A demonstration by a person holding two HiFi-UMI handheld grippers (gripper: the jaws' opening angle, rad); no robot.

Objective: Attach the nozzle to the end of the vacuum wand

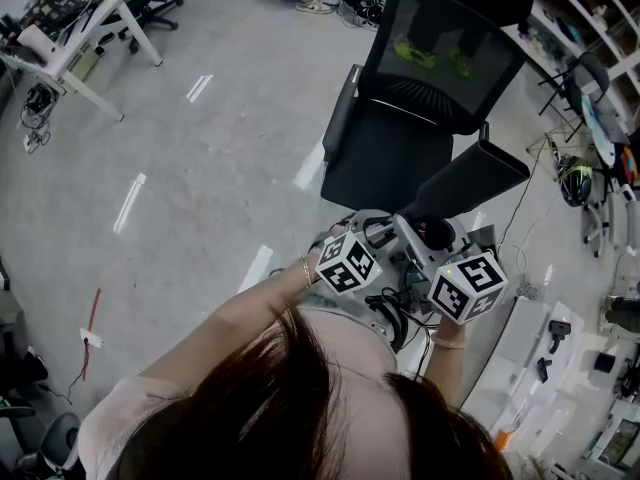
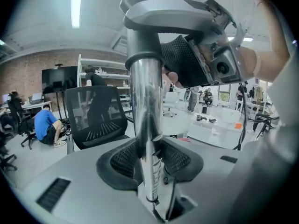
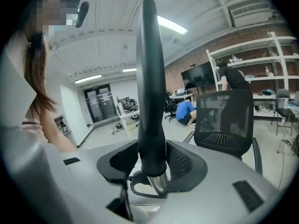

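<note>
A chrome vacuum wand (image 2: 145,125) stands upright between the pads of my left gripper (image 2: 149,160), which is shut on it. The tube runs up into a grey collar (image 2: 142,48), right next to the right gripper's body. My right gripper (image 3: 152,164) is shut on a long black nozzle (image 3: 150,83) that tapers upward. A short chrome end (image 3: 160,183) shows below the nozzle, between the jaws. In the head view both grippers sit close together in front of the person, and the black nozzle (image 1: 470,178) sticks out up and to the right from them.
A black mesh office chair (image 1: 420,98) stands just beyond the grippers. A white desk (image 1: 70,43) is at the far left, with shelving (image 1: 590,58) along the right. A white table (image 1: 560,368) with small items is at lower right. A person in blue (image 2: 46,125) crouches on the floor.
</note>
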